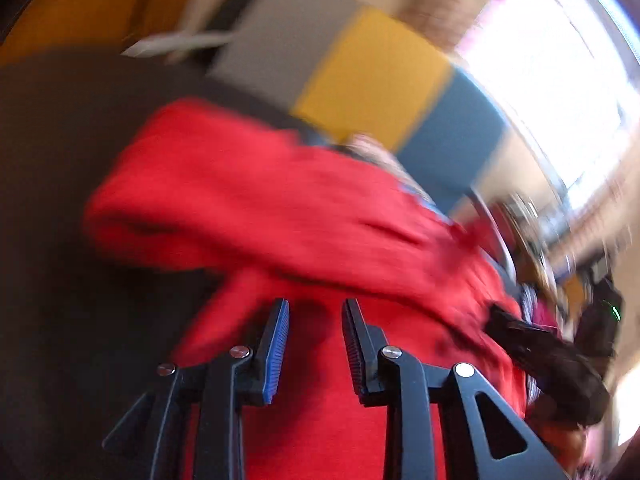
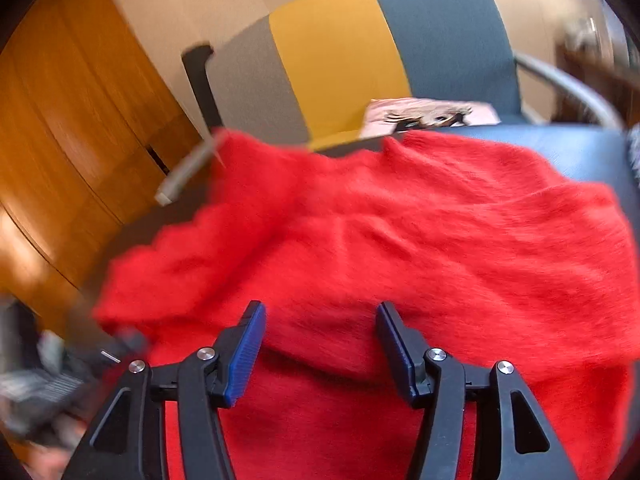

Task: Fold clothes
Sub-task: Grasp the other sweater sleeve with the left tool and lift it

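Note:
A fuzzy red sweater [image 2: 400,232] lies spread and partly folded over a dark seat; it also fills the left wrist view [image 1: 280,208], which is blurred. My left gripper [image 1: 316,308] is open and empty just above the red fabric. My right gripper [image 2: 320,312] is open wider, also empty, over the sweater's near part. The right gripper's black body [image 1: 552,356] shows at the right edge of the left wrist view, beside the sweater.
A bench backrest with grey, yellow [image 2: 340,60] and blue panels stands behind the sweater. A pink printed cushion [image 2: 432,116] lies at the back. A wooden cabinet [image 2: 72,128] is on the left, a bright window [image 1: 552,80] on the right. A metal armrest [image 2: 568,84] curves at right.

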`<action>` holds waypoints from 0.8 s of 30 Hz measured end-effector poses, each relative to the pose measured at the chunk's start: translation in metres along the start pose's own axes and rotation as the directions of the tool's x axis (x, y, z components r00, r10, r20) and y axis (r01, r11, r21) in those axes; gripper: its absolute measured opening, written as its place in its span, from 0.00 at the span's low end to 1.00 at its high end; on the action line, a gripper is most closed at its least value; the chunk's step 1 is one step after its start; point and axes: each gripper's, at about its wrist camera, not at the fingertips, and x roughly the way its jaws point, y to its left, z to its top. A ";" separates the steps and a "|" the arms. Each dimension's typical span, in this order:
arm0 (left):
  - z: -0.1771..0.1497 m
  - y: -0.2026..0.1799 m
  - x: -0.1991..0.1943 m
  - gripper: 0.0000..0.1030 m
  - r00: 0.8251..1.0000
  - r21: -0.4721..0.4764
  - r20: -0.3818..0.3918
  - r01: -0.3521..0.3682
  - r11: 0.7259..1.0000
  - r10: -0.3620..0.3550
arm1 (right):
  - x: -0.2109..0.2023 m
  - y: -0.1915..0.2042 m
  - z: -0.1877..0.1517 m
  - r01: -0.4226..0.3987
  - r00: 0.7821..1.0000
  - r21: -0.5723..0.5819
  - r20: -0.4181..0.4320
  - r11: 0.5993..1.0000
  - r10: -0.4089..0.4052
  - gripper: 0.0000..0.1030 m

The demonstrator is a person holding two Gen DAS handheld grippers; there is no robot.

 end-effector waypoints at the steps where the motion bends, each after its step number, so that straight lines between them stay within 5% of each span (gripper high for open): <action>1: 0.004 0.008 0.000 0.20 1.000 -0.051 -0.004 0.023 0.998 -0.024 | 0.002 0.001 0.006 -0.035 0.999 0.045 -0.009 0.998 0.035 0.60; 3: 0.013 0.014 0.002 0.20 0.999 -0.114 -0.014 0.046 0.992 -0.048 | 0.011 0.002 0.017 -0.075 0.995 0.136 -0.051 0.988 0.083 0.75; 6: 0.022 0.004 0.004 0.23 0.999 -0.100 0.008 0.052 0.994 -0.051 | 0.031 -0.004 0.023 -0.046 0.991 0.235 -0.113 0.971 0.075 0.73; 10: 0.025 0.000 0.008 0.26 0.992 -0.093 0.102 0.087 0.992 -0.078 | 0.044 -0.011 0.022 0.019 0.992 0.295 -0.122 0.955 0.018 0.51; 12: 0.020 0.009 0.017 0.25 0.990 -0.104 0.111 0.093 0.990 -0.081 | 0.046 -0.010 0.023 0.027 0.994 0.291 -0.114 0.956 0.006 0.28; 13: 0.018 0.014 0.021 0.23 0.988 -0.112 0.117 0.110 0.988 -0.097 | 0.048 -0.010 0.025 0.016 0.993 0.281 -0.114 0.960 0.017 0.07; 20: 0.015 0.034 0.006 0.24 0.972 -0.162 0.186 0.174 0.971 -0.143 | -0.016 -0.009 0.043 -0.060 0.993 0.245 0.111 0.968 0.034 0.07; 24: 0.017 0.035 0.012 0.24 0.970 -0.166 0.187 0.189 0.968 -0.158 | -0.049 -0.021 0.034 0.050 0.979 0.178 0.185 0.983 -0.083 0.07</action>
